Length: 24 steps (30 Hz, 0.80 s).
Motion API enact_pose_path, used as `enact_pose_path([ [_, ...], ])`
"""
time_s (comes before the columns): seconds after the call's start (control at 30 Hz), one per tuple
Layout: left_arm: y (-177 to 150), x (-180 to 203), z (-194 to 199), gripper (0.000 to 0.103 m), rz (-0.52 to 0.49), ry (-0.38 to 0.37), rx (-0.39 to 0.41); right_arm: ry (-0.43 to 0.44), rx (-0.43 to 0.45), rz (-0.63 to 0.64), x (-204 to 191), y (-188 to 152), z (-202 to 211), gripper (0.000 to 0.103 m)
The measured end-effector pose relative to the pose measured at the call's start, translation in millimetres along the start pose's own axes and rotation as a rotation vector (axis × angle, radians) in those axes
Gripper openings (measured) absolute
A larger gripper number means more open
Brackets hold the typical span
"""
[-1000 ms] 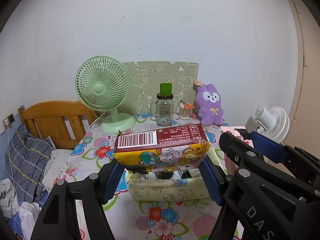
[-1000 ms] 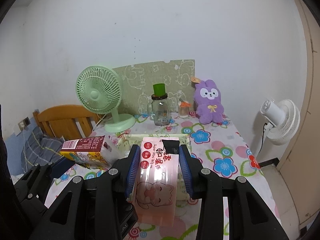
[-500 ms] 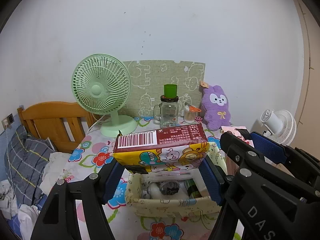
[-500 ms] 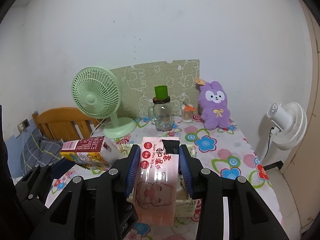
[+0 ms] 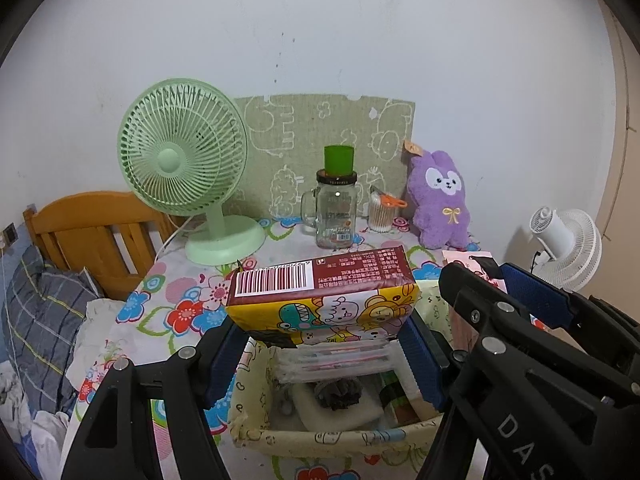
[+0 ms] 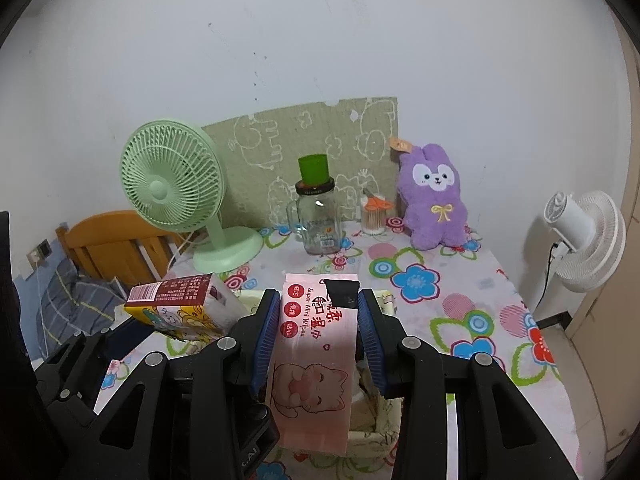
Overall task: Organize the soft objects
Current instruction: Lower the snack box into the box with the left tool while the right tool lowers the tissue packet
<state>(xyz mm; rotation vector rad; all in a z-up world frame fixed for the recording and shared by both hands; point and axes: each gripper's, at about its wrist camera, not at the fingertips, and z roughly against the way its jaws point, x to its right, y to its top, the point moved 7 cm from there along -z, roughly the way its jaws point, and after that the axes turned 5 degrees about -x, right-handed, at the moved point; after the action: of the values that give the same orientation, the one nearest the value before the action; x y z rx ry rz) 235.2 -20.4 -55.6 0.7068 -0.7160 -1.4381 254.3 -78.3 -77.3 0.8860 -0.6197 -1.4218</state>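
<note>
My left gripper (image 5: 322, 350) is shut on a yellow and maroon cartoon tissue pack (image 5: 324, 294) and holds it above a cream fabric basket (image 5: 332, 438). The basket holds a flat plastic-wrapped pack, a dark fuzzy ball and other small items. My right gripper (image 6: 318, 328) is shut on a pink wet wipes pack (image 6: 316, 356) and holds it above the same basket (image 6: 384, 420). The tissue pack also shows in the right wrist view (image 6: 176, 306), to the left of the wipes. A purple plush rabbit (image 6: 434, 196) sits at the back of the table.
A green desk fan (image 5: 188, 168), a glass mug jar with a green cup on top (image 5: 334, 208), a cotton swab jar (image 5: 380, 214) and a green mat stand along the wall. A wooden bed headboard (image 5: 96, 232) is left; a white floor fan (image 6: 582, 236) is right.
Both grippers have risen and tilted down with their packs. The basket's inside has come into the left wrist view, and the back objects sit higher and farther.
</note>
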Motion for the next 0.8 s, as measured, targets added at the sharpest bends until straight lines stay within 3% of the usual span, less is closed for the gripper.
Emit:
enact_pose_path([
  [0.3,-10.7,-3.7,-22.1,0.078,0.009,-0.01,-0.058,-0.01,-0.045,-0.004,2.3,-8.4,-29.1,0.043],
  [0.57,-19.6,-4.7,-28.7,0.097,0.003,-0.038,-0.081,-0.02,-0.075,-0.008,3.0,-13.8,-47.8,0.042],
  [0.8,-20.9,-14.2,-38.4,0.098,0.035,-0.038,-0.108,-0.012,-0.081,0.009,-4.2,-13.2,-60.9,0.042],
])
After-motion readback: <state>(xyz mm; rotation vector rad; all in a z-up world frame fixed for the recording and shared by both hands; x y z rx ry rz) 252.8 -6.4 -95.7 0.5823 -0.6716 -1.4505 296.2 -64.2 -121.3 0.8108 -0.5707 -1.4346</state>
